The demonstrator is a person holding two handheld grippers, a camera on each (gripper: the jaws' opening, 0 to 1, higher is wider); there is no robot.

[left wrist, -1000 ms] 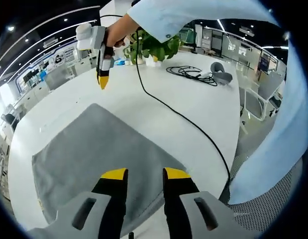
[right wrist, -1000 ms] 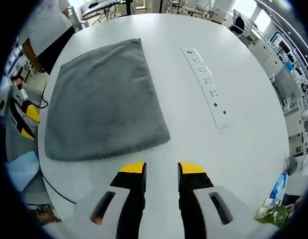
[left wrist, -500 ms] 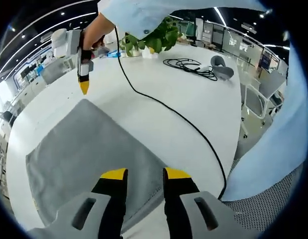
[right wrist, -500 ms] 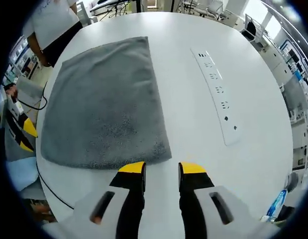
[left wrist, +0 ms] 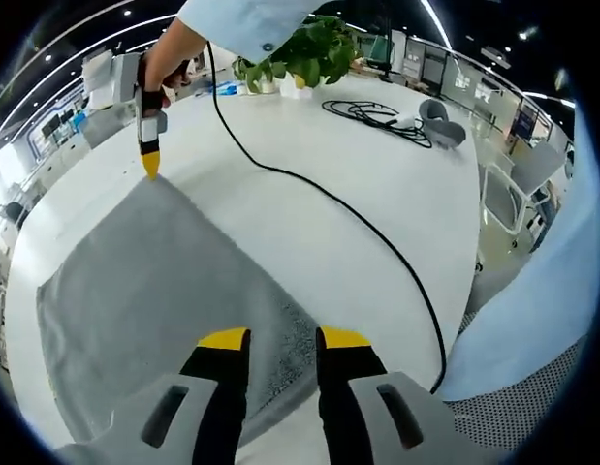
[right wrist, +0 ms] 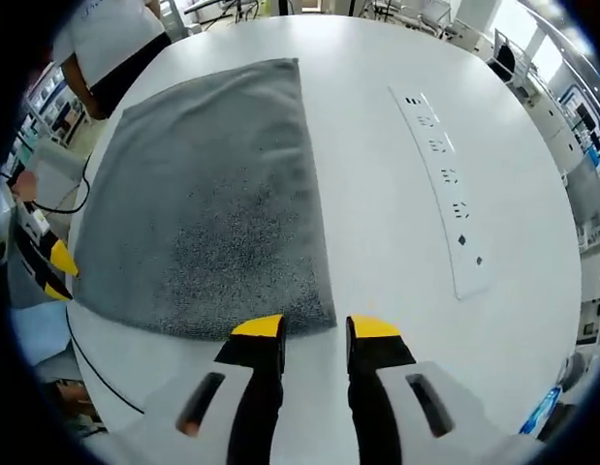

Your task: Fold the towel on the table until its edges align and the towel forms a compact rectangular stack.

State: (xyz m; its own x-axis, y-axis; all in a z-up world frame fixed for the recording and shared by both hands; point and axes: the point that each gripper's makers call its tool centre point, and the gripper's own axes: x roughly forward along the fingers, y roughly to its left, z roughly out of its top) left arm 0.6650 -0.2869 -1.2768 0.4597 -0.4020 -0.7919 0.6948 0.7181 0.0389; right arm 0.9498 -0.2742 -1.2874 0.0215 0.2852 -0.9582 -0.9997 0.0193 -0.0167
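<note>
A grey towel (left wrist: 154,281) lies spread flat on the white table (left wrist: 377,213). My left gripper (left wrist: 283,341) is open, its yellow tips just above the towel's near edge. In the left gripper view the right gripper (left wrist: 149,167), held by a hand, points down at the towel's far corner. In the right gripper view the towel (right wrist: 212,203) stretches away from my right gripper (right wrist: 315,329), which is open with its tips at the towel's near corner. The left gripper (right wrist: 57,273) shows at the towel's left edge.
A black cable (left wrist: 338,208) runs across the table beside the towel. A coiled cable (left wrist: 372,111), a grey device (left wrist: 443,131) and a potted plant (left wrist: 300,58) sit at the far side. A white power strip (right wrist: 445,184) lies right of the towel. A person in white (right wrist: 106,39) stands beyond.
Both grippers have come down closer to the towel. The right gripper has dropped from above the table to the towel's corner. The towel lies as before.
</note>
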